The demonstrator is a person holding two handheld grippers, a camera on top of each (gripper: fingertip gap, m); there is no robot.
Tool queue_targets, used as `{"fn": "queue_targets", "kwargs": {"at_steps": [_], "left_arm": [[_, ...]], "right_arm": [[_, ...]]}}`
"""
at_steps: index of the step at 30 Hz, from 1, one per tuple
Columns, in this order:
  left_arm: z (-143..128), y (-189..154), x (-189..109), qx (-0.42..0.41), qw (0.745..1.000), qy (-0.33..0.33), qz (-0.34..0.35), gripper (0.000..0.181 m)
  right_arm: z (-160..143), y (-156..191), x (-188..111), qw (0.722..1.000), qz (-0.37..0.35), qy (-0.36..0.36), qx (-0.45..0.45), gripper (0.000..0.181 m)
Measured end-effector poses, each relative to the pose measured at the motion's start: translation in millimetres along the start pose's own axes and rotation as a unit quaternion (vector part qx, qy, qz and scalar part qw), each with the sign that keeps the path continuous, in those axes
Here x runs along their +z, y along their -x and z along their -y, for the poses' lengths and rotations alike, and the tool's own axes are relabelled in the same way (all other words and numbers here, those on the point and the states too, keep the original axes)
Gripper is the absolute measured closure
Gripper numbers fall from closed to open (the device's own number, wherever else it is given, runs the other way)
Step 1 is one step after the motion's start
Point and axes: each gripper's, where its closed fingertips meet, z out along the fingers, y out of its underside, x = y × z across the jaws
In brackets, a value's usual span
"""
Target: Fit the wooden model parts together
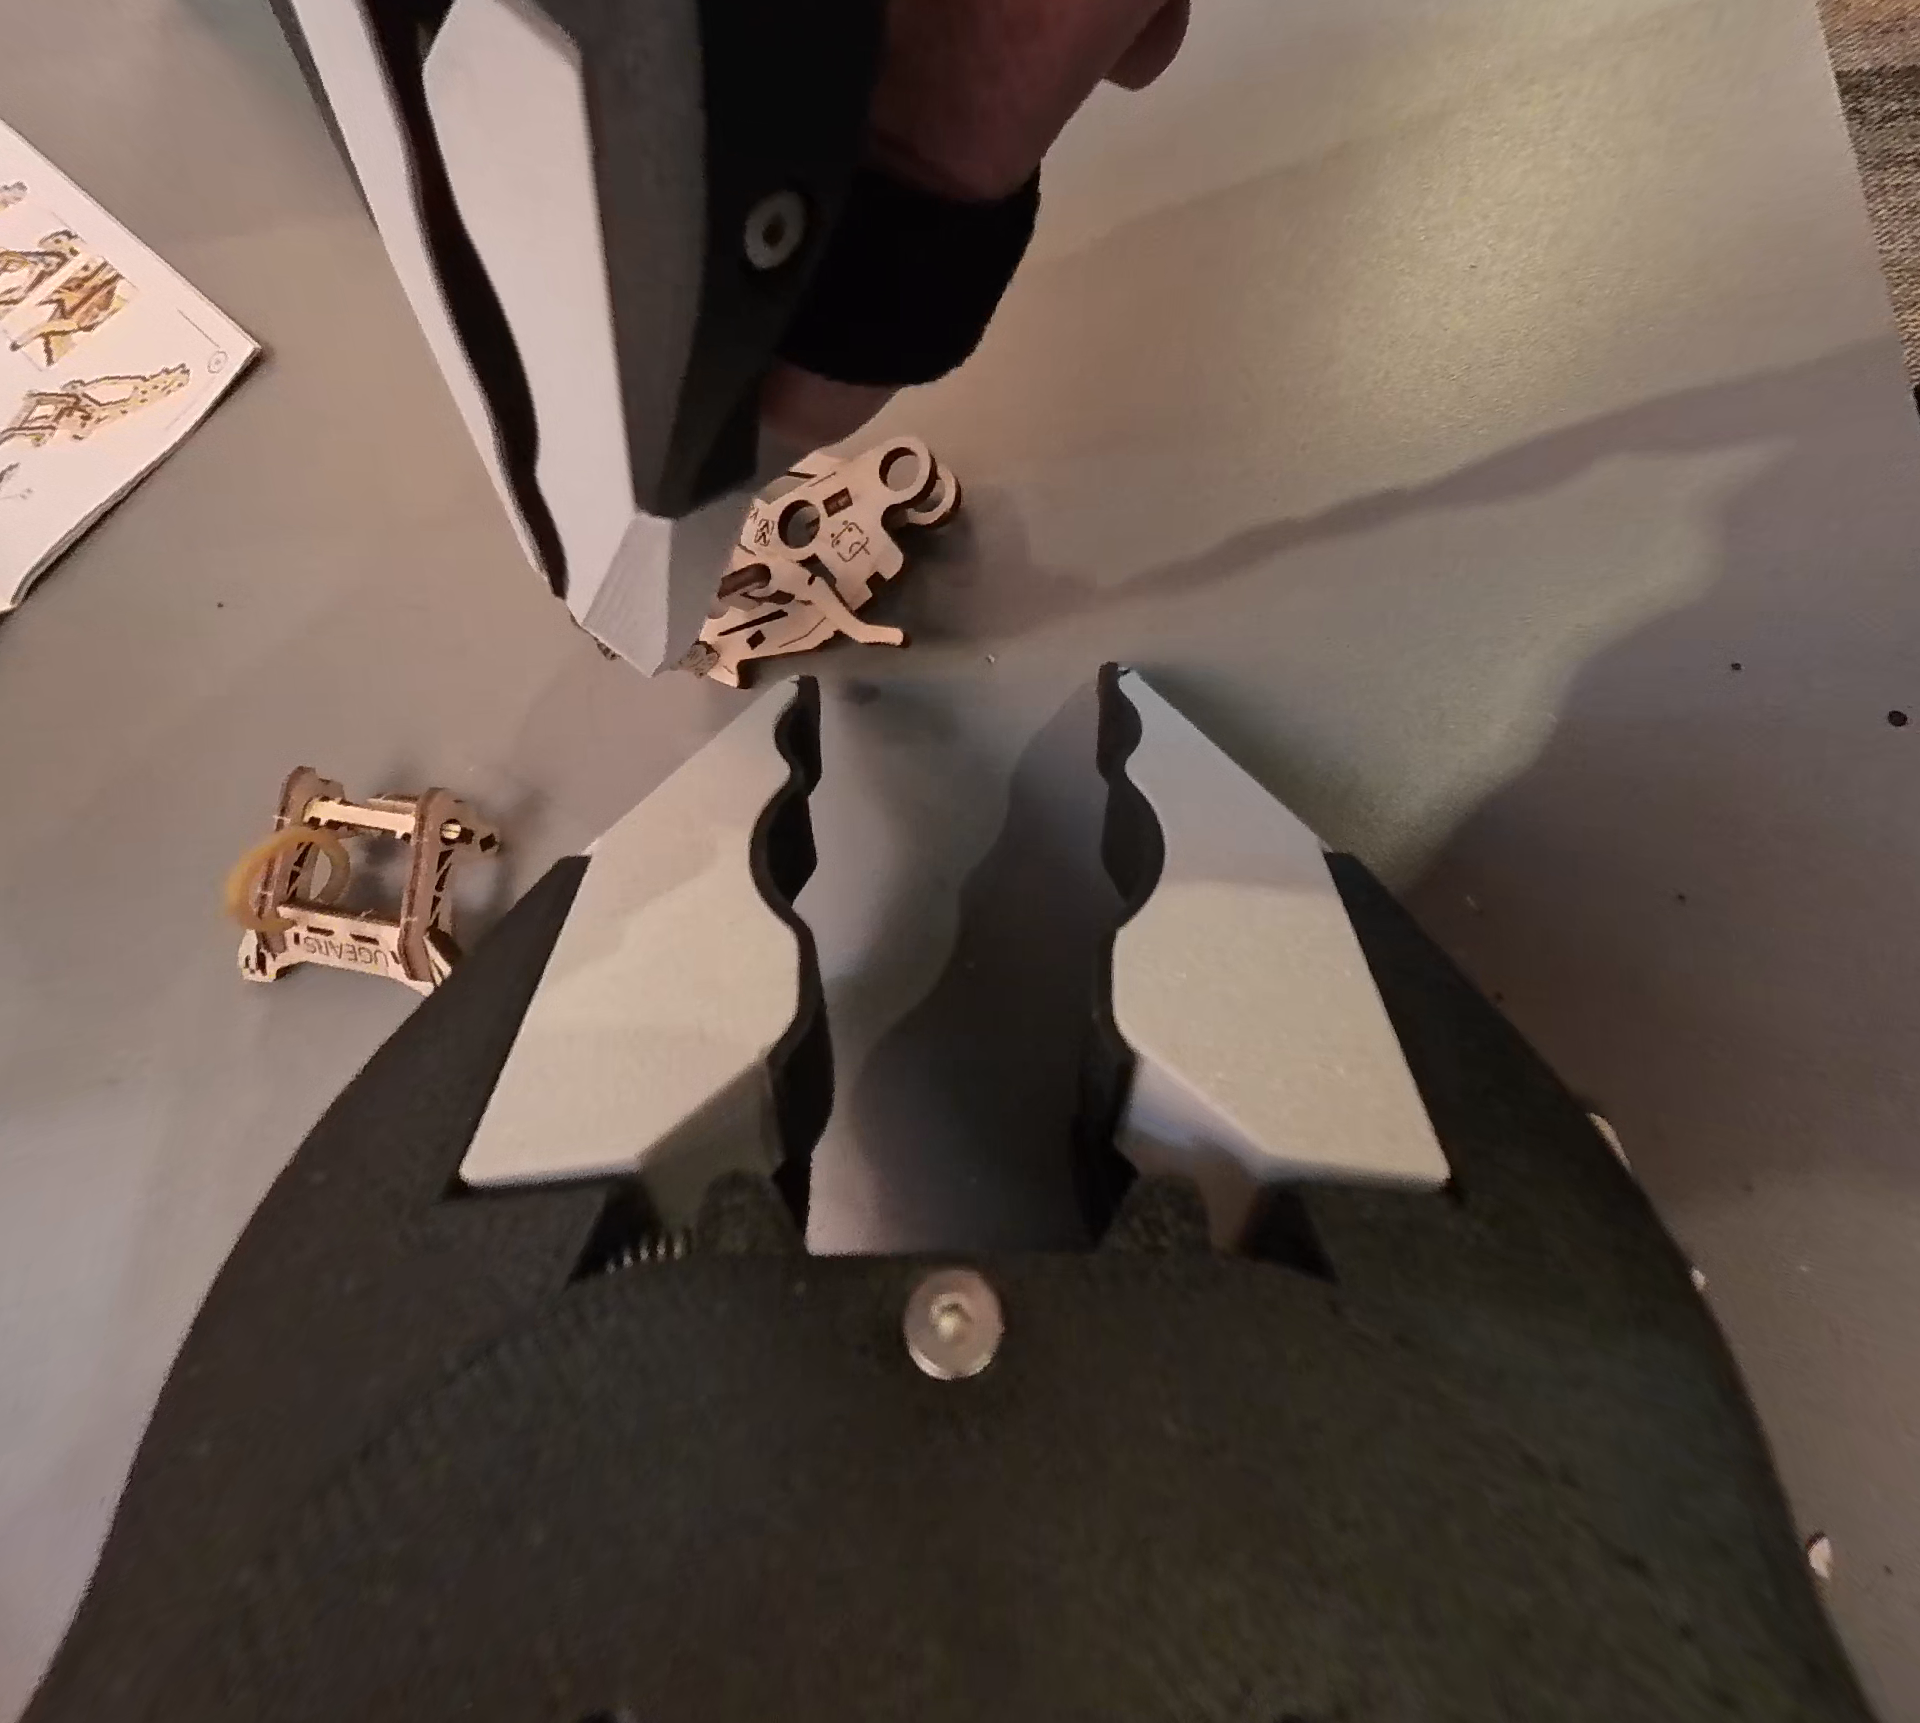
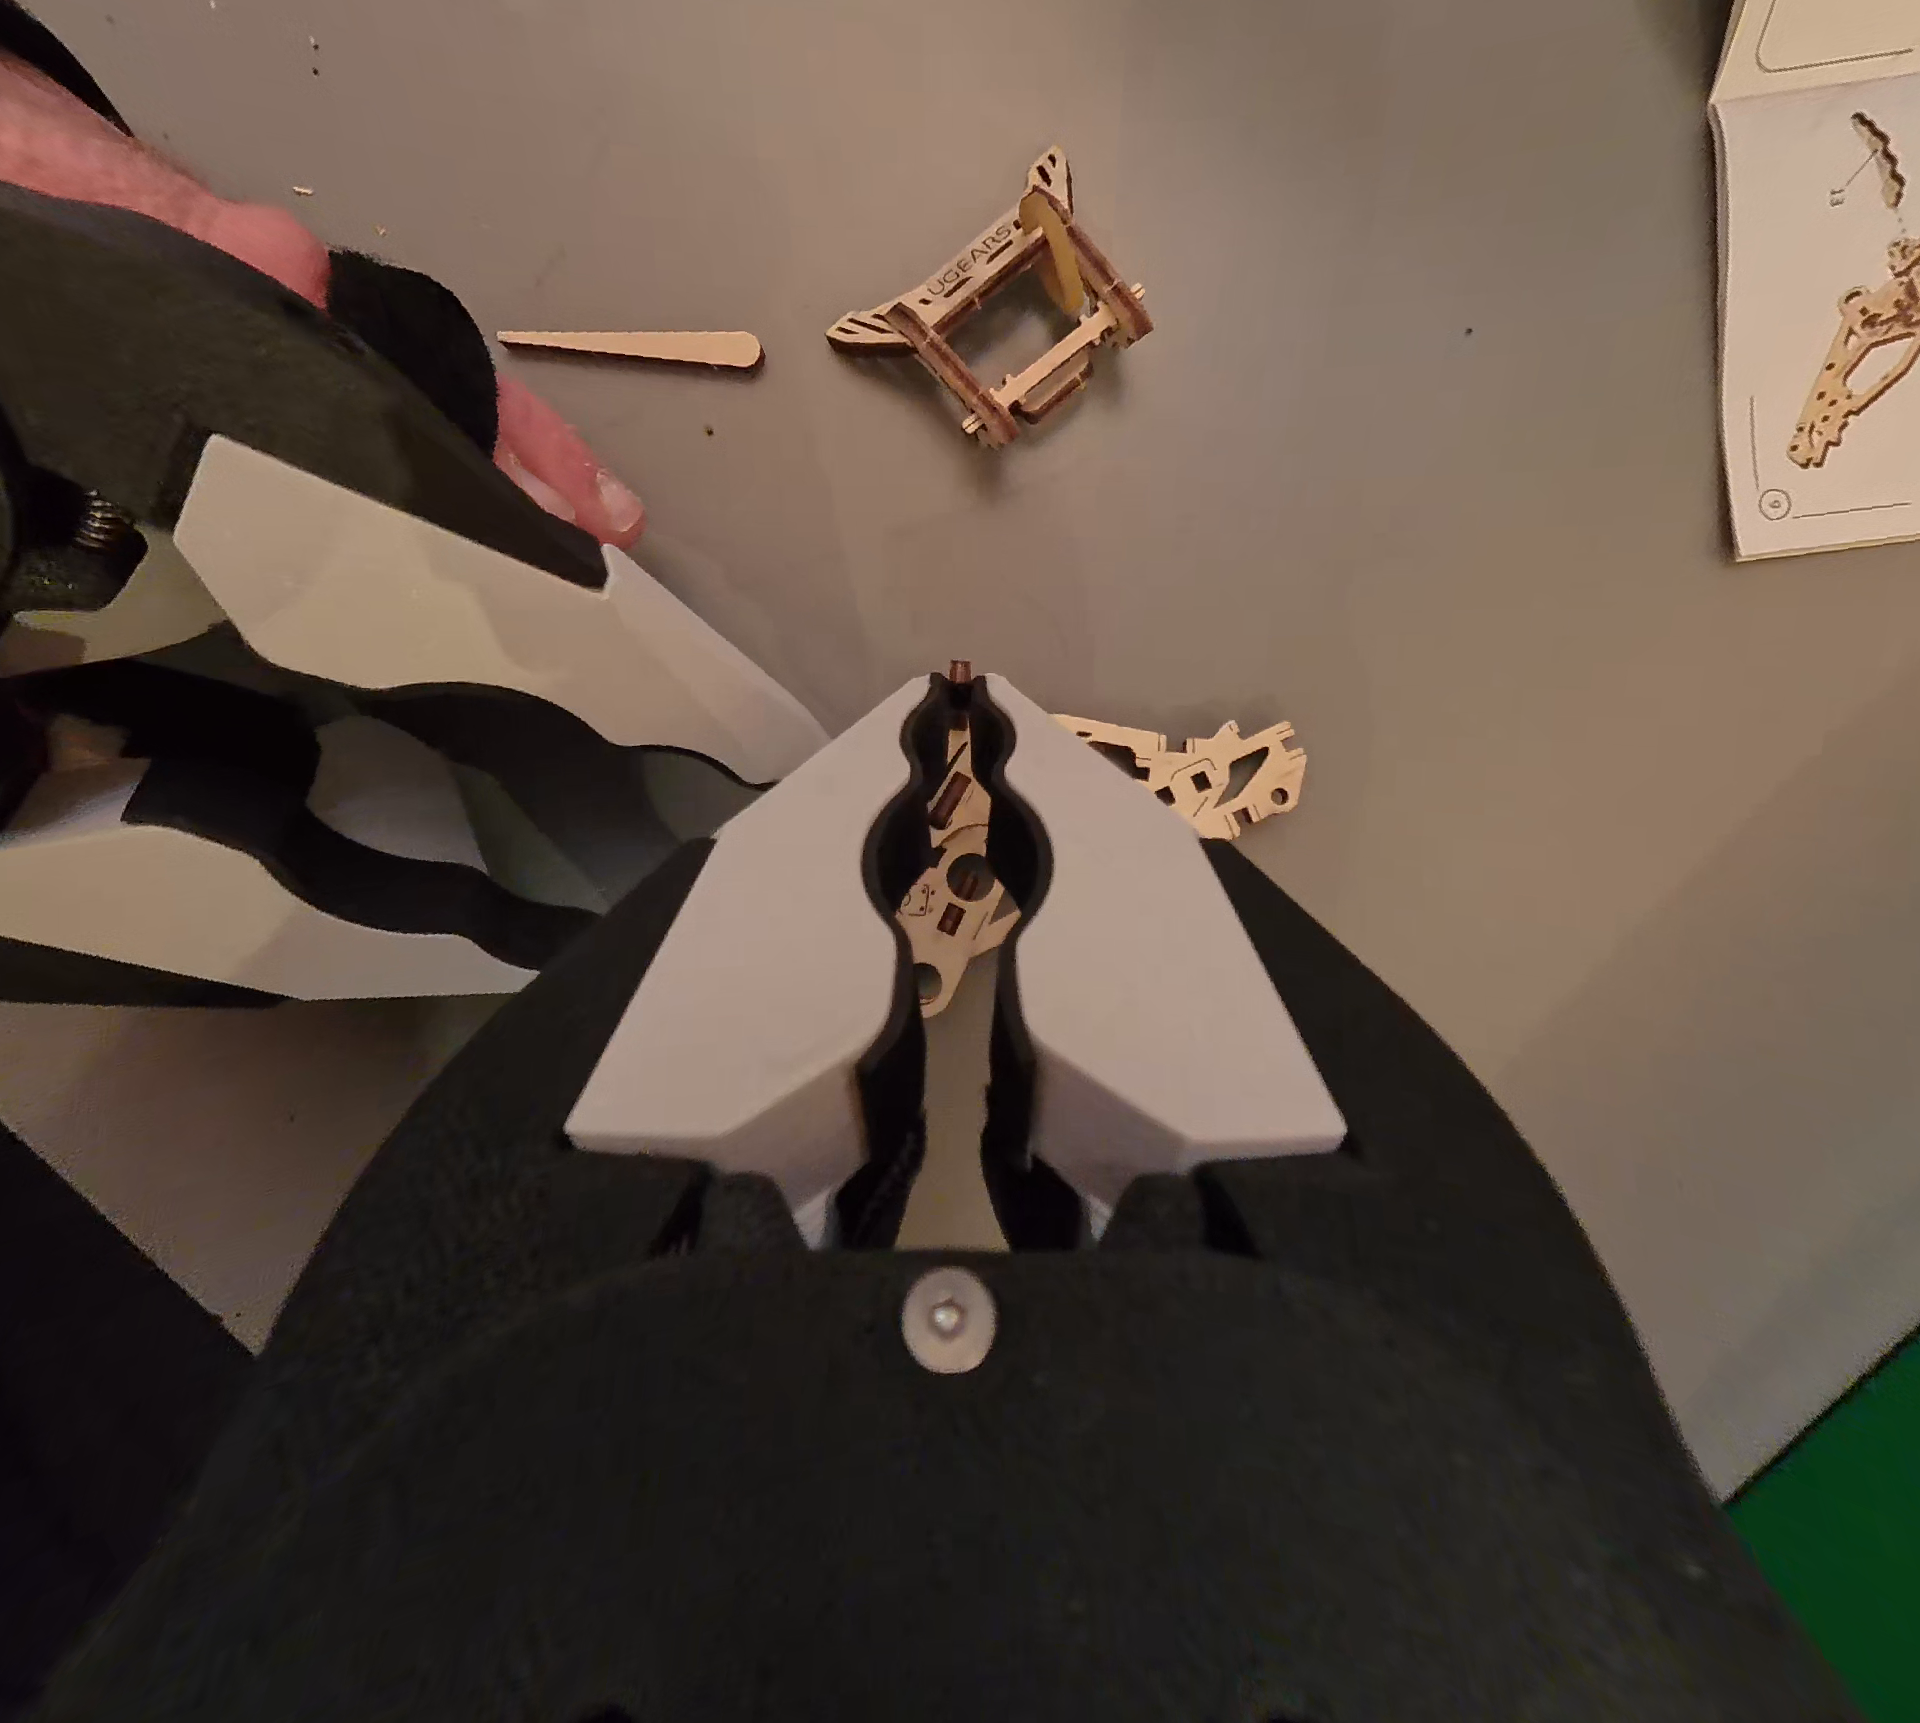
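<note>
Between my right gripper's (image 2: pixel 958 686) closed fingers sits the flat wooden part (image 2: pixel 956 894), pinned down on the grey table (image 2: pixel 1351 946). Just beside it lies a second flat piece (image 2: pixel 1205 774). My left gripper (image 1: pixel 961 686) hovers close, fingers spread and empty. Farther off stand the small frame (image 2: pixel 1013 323), a wooden stick (image 2: pixel 644 348) and the instruction sheet (image 2: pixel 1829 323).

L gripper (image 1: pixel 961 686) jaws apart, empty; R gripper (image 1: pixel 634 624) clamps wooden part (image 1: pixel 831 561).
</note>
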Motion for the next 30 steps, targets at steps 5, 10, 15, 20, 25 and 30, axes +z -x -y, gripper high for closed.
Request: {"fn": "queue_targets", "kwargs": {"at_steps": [5, 10, 15, 20, 25, 30], "left_arm": [[-0.5, 0.0, 0.3, -0.001, 1.000, 0.002, -0.001, 0.130], [-0.1, 1.2, -0.6, -0.007, 1.000, -0.001, -0.002, 0.130], [-1.0, 6.5, -2.8, -0.020, 1.000, -0.005, 0.003, 0.129], [1.2, 19.9, -7.8, -0.060, 0.998, -0.023, 0.021, 0.121], [6.7, 39.9, -12.6, -0.098, 0.992, -0.050, 0.060, 0.103], [28.9, 47.1, -22.8, -0.105, 0.985, -0.107, 0.080, 0.096]], "right_arm": [[-0.5, 0.6, 0.0, 1.000, -0.009, -0.002, -0.018, 0.181], [0.1, 1.2, 0.0, 1.000, -0.004, -0.009, -0.024, 0.181], [4.6, 2.6, -3.2, 0.998, 0.029, -0.049, 0.020, 0.181], [24.7, 2.1, -20.7, 0.973, 0.114, -0.154, 0.127, 0.181], [43.5, -7.6, -50.5, 0.921, 0.180, -0.269, 0.216, 0.181], [46.3, -7.6, -69.2, 0.896, 0.219, -0.313, 0.225, 0.181]]}}
